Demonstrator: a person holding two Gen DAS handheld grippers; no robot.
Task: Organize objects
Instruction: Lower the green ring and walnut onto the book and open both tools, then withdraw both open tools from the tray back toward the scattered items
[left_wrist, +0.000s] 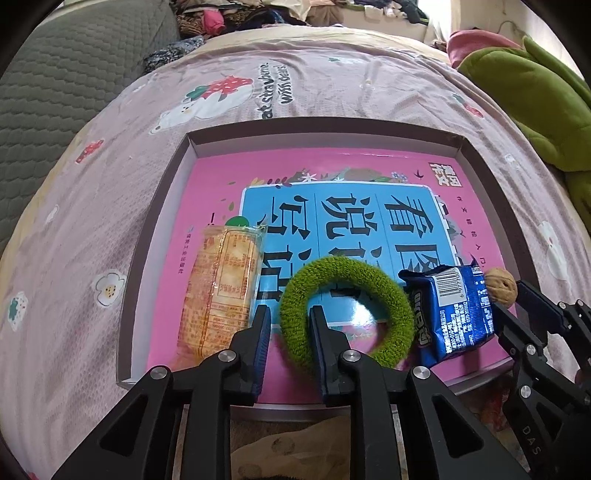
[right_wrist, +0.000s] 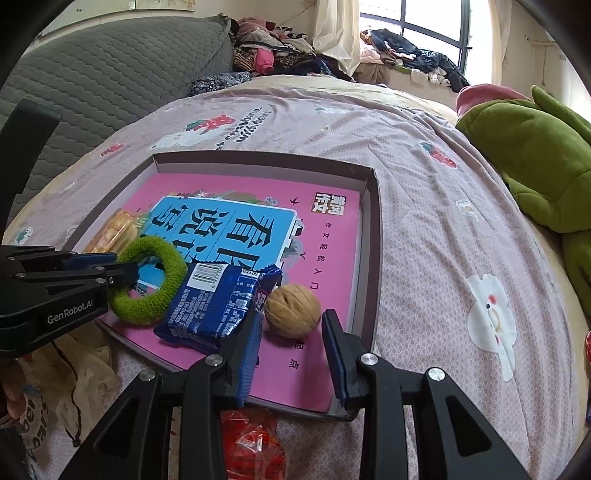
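A shallow box (left_wrist: 155, 221) (right_wrist: 371, 229) on the bed holds a pink book (left_wrist: 325, 173) (right_wrist: 325, 236). On the book lie an orange cracker pack (left_wrist: 221, 284) (right_wrist: 110, 232), a green fuzzy ring (left_wrist: 369, 273) (right_wrist: 166, 258), a blue snack packet (left_wrist: 454, 314) (right_wrist: 210, 306) and a walnut (left_wrist: 500, 288) (right_wrist: 293, 310). My left gripper (left_wrist: 288, 317) (right_wrist: 122, 269) is open, its fingers straddling the ring's near-left band. My right gripper (right_wrist: 291, 328) (left_wrist: 517, 295) is open, its fingertips on either side of the walnut's near edge.
The box sits on a pink bear-print bedspread (left_wrist: 92, 206) (right_wrist: 443, 206). A green plush toy (left_wrist: 535, 103) (right_wrist: 528, 155) lies at right, a grey quilted cushion (left_wrist: 66, 70) (right_wrist: 110, 74) at left. A red wrapper (right_wrist: 251, 443) lies below the box.
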